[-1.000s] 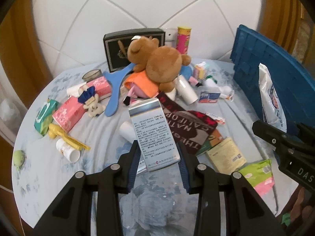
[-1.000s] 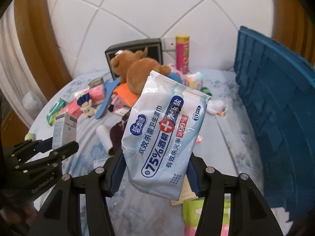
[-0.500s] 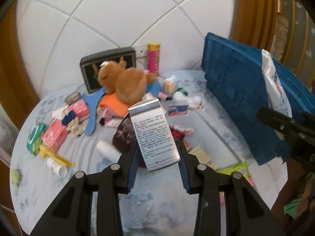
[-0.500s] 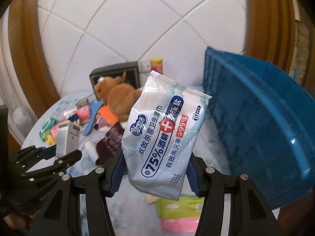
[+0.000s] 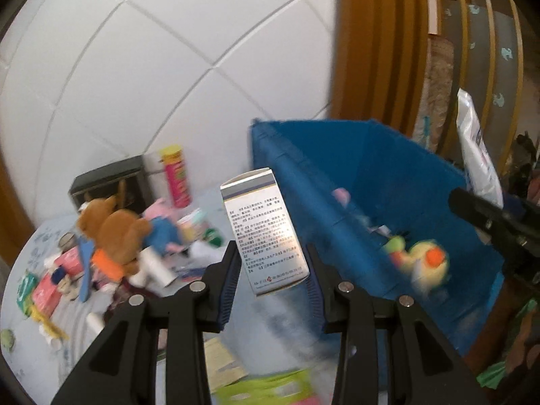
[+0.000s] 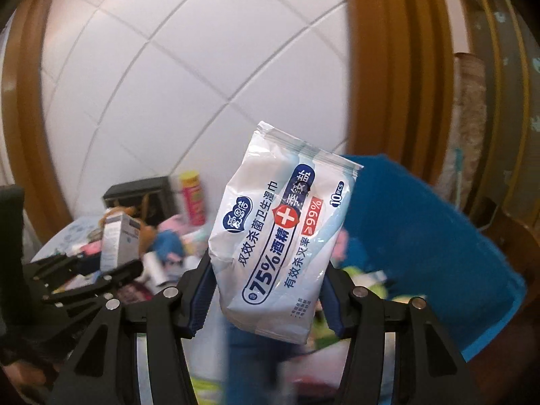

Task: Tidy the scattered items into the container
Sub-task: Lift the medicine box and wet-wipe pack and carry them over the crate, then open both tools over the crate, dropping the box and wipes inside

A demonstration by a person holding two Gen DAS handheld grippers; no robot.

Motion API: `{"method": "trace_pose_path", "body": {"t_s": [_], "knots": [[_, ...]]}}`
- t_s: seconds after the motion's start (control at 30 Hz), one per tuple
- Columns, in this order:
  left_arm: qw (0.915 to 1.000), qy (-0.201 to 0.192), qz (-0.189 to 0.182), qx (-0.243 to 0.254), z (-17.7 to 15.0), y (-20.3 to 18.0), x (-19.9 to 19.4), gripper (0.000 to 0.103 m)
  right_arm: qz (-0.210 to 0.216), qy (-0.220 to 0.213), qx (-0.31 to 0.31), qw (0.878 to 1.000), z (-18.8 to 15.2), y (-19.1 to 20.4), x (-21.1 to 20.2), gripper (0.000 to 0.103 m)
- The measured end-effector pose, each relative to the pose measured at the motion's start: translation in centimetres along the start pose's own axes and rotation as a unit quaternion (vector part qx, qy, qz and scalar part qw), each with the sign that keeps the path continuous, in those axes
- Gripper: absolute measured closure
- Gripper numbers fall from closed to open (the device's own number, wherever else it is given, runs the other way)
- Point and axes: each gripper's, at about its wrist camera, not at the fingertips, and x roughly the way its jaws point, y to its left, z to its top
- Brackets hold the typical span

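Left tongs point(image 5: 271, 266), at lower centre of the frame, grip a white box point(image 5: 265, 231) held upright; right tongs point(image 6: 266, 290) grip a wipes pack point(image 6: 281, 233) at centre frame. Behind them at right stands the blue bin point(image 5: 398, 182), toys inside. Far left, a teddy point(image 5: 111, 226) and clutter lie on the bed point(image 5: 47, 236).

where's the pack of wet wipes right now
The pack of wet wipes is clamped upright in the right gripper, held in the air in front of the blue container, right of the boxed item.
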Motion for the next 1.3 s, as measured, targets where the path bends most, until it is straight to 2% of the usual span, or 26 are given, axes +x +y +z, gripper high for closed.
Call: {"method": "trace_pose_path", "body": {"t_s": [0.27, 0.47, 0.63, 0.67, 0.7, 0.73, 0.77, 0.8, 0.93, 1.03, 1.3], "knots": [[0.9991, 0.024, -0.020, 0.029, 3.0, -10.0, 2.4, 0.067, -0.039, 0.010, 0.021, 0.999, 0.9, -11.5, 0.3, 0.048], [0.9983, 0.040, -0.017, 0.039, 2.8, -13.4, 3.3, 0.067, -0.038, 0.020, 0.042, 0.998, -0.3, -15.8, 0.7, 0.048], [0.9978, 0.045, -0.008, 0.047, 2.6, -15.2, 3.7, 0.066, -0.035, 0.023, 0.049, 0.998, -0.8, -17.5, 1.0, 0.046], [0.9978, 0.047, -0.006, 0.046, 2.6, -15.2, 3.8, 0.061, -0.035, 0.023, 0.050, 0.998, -0.8, -17.8, 1.1, 0.041], [0.9978, 0.048, -0.002, 0.045, 2.6, -15.2, 3.9, 0.045, -0.035, 0.024, 0.051, 0.998, -0.8, -18.0, 1.2, 0.034], [0.9978, 0.047, 0.003, 0.046, 2.6, -15.3, 3.8, 0.034, -0.036, 0.024, 0.051, 0.998, -0.9, -18.1, 1.3, 0.031], [0.9979, 0.042, 0.008, 0.048, 2.5, -15.4, 3.8, 0.019, -0.037, 0.025, 0.053, 0.998, -0.9, -18.2, 1.3, 0.029], [0.9980, 0.038, 0.014, 0.049, 2.5, -15.5, 3.7, 0.016, -0.039, 0.026, 0.053, 0.997, -1.0, -18.3, 1.2, 0.026], [0.9978, 0.039, 0.023, 0.048, 2.4, -15.4, 3.8, 0.015, -0.045, 0.027, 0.055, 0.997, -1.1, -18.8, 1.3, 0.019], [0.9976, 0.046, 0.027, 0.045, 2.1, -15.1, 4.1, 0.015, -0.046, 0.027, 0.056, 0.997, -1.2, -18.6, 1.1, 0.000], [0.9974, 0.050, 0.038, 0.036, 1.5, -13.4, 3.6, 0.007, -0.051, 0.031, 0.053, 0.997, -1.5, -17.2, 1.0, 0.000]]}}
